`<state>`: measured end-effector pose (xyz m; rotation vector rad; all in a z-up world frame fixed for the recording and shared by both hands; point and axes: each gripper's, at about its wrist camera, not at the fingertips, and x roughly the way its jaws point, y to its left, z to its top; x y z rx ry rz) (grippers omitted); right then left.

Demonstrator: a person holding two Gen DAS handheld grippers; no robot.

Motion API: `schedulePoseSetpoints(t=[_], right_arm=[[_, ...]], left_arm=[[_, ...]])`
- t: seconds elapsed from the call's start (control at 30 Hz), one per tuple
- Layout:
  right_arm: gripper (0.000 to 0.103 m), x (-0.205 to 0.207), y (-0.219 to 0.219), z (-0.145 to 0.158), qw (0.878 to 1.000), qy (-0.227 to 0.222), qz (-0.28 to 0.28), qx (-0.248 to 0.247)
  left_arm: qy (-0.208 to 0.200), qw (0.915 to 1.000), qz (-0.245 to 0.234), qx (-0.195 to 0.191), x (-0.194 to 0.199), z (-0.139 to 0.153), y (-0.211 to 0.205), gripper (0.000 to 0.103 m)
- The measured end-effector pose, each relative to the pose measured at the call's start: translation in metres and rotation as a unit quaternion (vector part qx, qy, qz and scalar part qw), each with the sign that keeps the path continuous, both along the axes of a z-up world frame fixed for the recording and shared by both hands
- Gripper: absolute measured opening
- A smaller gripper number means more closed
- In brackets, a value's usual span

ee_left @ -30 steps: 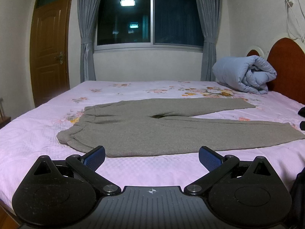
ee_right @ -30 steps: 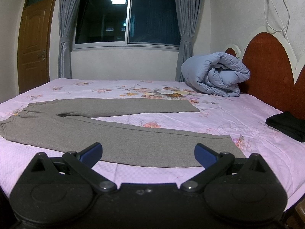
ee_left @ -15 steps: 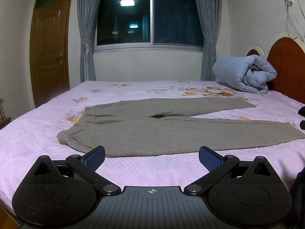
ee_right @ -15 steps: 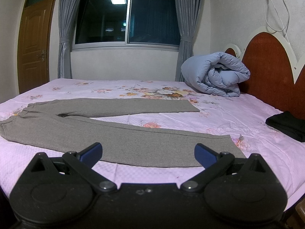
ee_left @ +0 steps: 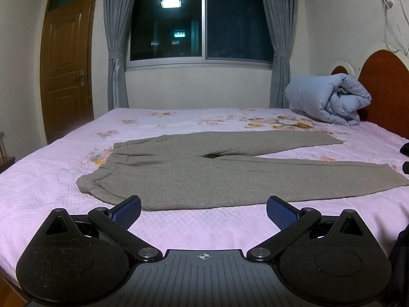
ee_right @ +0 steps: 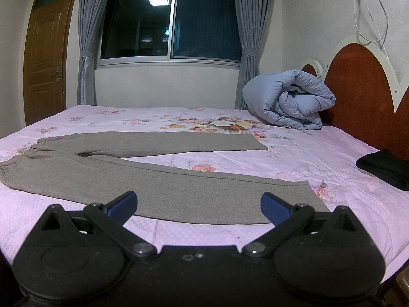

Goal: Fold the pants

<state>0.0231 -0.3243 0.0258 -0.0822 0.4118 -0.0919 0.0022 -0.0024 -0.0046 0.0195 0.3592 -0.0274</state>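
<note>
Grey-brown pants (ee_left: pixel 204 171) lie flat on the pink floral bed (ee_left: pixel 179 122), waistband to the left, the two legs spread apart to the right. They also show in the right wrist view (ee_right: pixel 153 176). My left gripper (ee_left: pixel 203 208) is open and empty, just short of the near edge of the pants by the waist end. My right gripper (ee_right: pixel 199 204) is open and empty, over the near edge of the near leg, close to its hem.
A rolled blue duvet (ee_right: pixel 288 99) lies at the far right by the red headboard (ee_right: pixel 363 97). A folded black garment (ee_right: pixel 383 167) lies on the bed's right side. A window with grey curtains (ee_left: pixel 202 25) and a wooden door (ee_left: pixel 66 66) stand behind.
</note>
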Motion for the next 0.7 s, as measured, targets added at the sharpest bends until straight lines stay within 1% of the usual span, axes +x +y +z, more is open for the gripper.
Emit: schedulePoseSetpoints(t=[0.43, 0.53, 0.7], right_arm=[[0.097, 0.000, 0.000, 0.000, 1.000, 0.000, 0.000, 0.000], [0.097, 0.001, 0.000, 0.000, 1.000, 0.000, 0.000, 0.000], [0.097, 0.001, 0.002, -0.001, 1.000, 0.000, 0.001, -0.001]], left_arm=[[0.001, 1.0000, 0.002, 0.000, 0.002, -0.003, 0.001, 0.103], [-0.002, 1.0000, 0.002, -0.007, 0.000, -0.005, 0.004, 0.103], [-0.005, 0.9995, 0.028, -0.018, -0.002, -0.005, 0.013, 0.103]])
